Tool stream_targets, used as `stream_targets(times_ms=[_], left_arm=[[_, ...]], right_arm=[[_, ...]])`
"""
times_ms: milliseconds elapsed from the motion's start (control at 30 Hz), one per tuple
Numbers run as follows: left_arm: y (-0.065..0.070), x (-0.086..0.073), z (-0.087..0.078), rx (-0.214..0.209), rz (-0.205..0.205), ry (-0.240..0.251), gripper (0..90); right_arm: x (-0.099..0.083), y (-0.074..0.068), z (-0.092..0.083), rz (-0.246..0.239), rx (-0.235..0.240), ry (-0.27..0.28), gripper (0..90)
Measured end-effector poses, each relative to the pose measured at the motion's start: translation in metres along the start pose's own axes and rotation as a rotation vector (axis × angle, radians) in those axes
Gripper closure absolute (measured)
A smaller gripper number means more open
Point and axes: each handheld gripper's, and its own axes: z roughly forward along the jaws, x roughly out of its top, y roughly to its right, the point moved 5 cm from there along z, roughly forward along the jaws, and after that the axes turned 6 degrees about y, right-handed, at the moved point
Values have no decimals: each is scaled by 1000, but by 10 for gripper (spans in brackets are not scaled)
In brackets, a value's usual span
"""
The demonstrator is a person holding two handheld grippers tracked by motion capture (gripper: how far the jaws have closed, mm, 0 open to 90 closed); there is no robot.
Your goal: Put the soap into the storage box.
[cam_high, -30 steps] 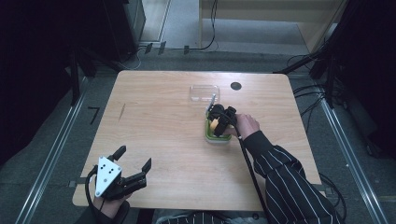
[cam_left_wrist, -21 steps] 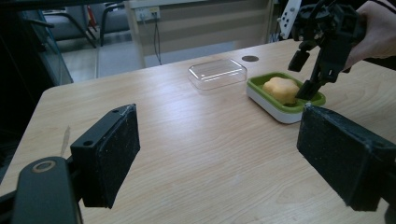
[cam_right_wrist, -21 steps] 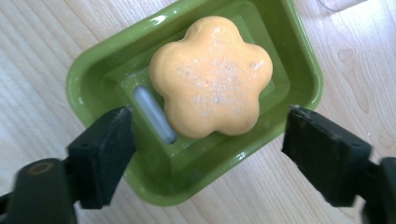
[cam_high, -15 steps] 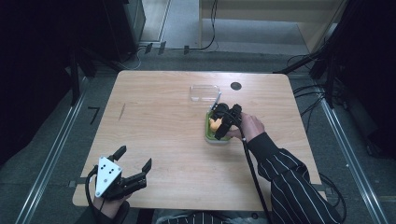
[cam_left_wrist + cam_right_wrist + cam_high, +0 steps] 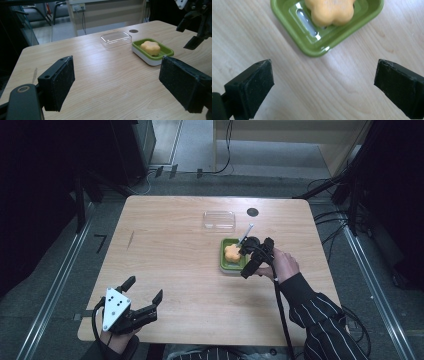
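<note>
An orange flower-shaped soap (image 5: 231, 253) (image 5: 150, 47) (image 5: 329, 10) lies in a green soap dish (image 5: 223, 264) (image 5: 152, 58) (image 5: 312, 51) right of the table's middle. My right gripper (image 5: 248, 257) (image 5: 187, 35) (image 5: 323, 75) hovers just right of the dish. Its jaws have just been opening and now stand wide apart, with bare wood between them. At the front left corner my left gripper (image 5: 144, 290) (image 5: 117, 82) is open and holds nothing, its jaws pointing across the table at the dish.
A clear plastic lid (image 5: 219, 219) (image 5: 116, 38) lies behind the dish. A dark round hole (image 5: 252, 212) (image 5: 133, 31) sits in the tabletop near the far edge. Cables run over the floor beyond the table.
The right gripper has drawn back from over the dish toward the right and risen, its jaws opening. The soap now shows uncovered in the dish. The left gripper has stayed put.
</note>
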Motion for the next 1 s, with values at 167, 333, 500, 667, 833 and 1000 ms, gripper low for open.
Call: stream_targets(times_ms=[167, 333, 500, 667, 833, 1000], left_arm=[[0, 0, 0, -3, 1, 0, 137], [0, 0, 0, -3, 2, -2, 137], [0, 0, 0, -2, 2, -3, 137], [0, 0, 1, -3, 1, -2, 137], [1, 0, 1, -2, 3, -3, 137], [0, 0, 1, -1, 1, -4, 137]], right_arm=[[-14, -3, -8, 5, -8, -5, 24], [-26, -6, -15, 14, -11, -4, 24], [-38, -9, -19, 16, -13, -8, 24], [-53, -16, -22, 26, -9, -22, 24], [-70, -23, -23, 26, -11, -45, 23], [-87, -28, -23, 38, -7, -59, 23]])
